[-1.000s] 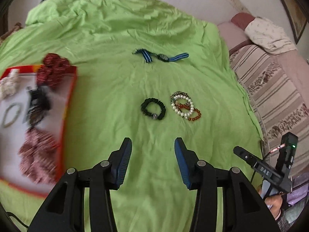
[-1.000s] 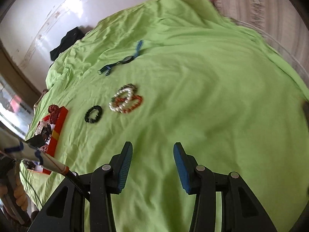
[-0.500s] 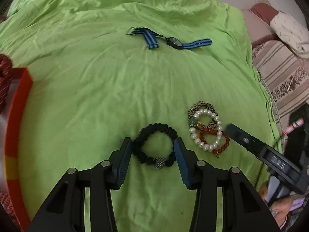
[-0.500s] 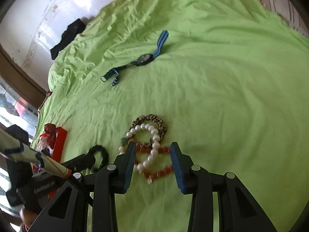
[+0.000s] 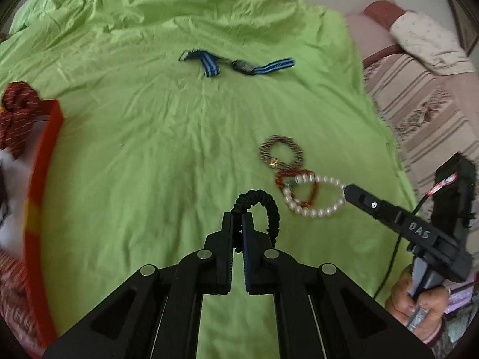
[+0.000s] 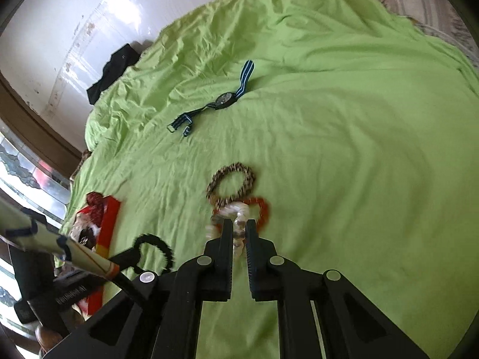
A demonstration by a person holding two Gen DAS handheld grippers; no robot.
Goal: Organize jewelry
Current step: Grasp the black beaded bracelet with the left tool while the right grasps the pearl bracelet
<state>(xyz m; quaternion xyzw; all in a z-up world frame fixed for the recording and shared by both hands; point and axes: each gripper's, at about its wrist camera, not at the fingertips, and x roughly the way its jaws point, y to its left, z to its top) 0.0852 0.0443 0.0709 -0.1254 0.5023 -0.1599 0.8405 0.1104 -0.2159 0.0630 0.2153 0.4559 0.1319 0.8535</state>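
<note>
Left jaws: the left gripper (image 5: 237,220) is clamped on the black bracelet (image 5: 267,209); the band is pinched between the pads and its free loop arches up and off to the right of the jaws.
Right jaws: the right gripper (image 6: 238,227) is closed narrow on the pearl bracelet (image 6: 238,213), with beads squeezed between the pads.
Left view only: the pearl bracelet (image 5: 317,197) is pulled into a long oval, its long axis running across from the orange bead bracelet (image 5: 296,185) to the tip of the right gripper (image 5: 348,192). A hand (image 5: 419,305) grips that tool's handle, and "DAS" is written on its side. A striped sofa (image 5: 425,101) lies to the right of the bed.
Right view only: the face of the watch (image 6: 224,99) is plain, its strap stretched from far right to near left. A black cloth (image 6: 112,71) lies at the far edge of the green sheet (image 6: 344,149). The lettering on the left tool is too blurred to read.
Beyond the jaws: the leopard-print bracelet (image 6: 232,183) lies flat just past the right jaws, touching the orange one (image 6: 262,211).
Tray: the red-rimmed tray (image 5: 45,161) sits well left of the left jaws, holding dark red scrunchies (image 5: 16,113); its other contents are probably more hair ties, though blur hides them.
Watch, left view: the watch (image 5: 239,65) lies far ahead of the jaws, long axis side to side.
</note>
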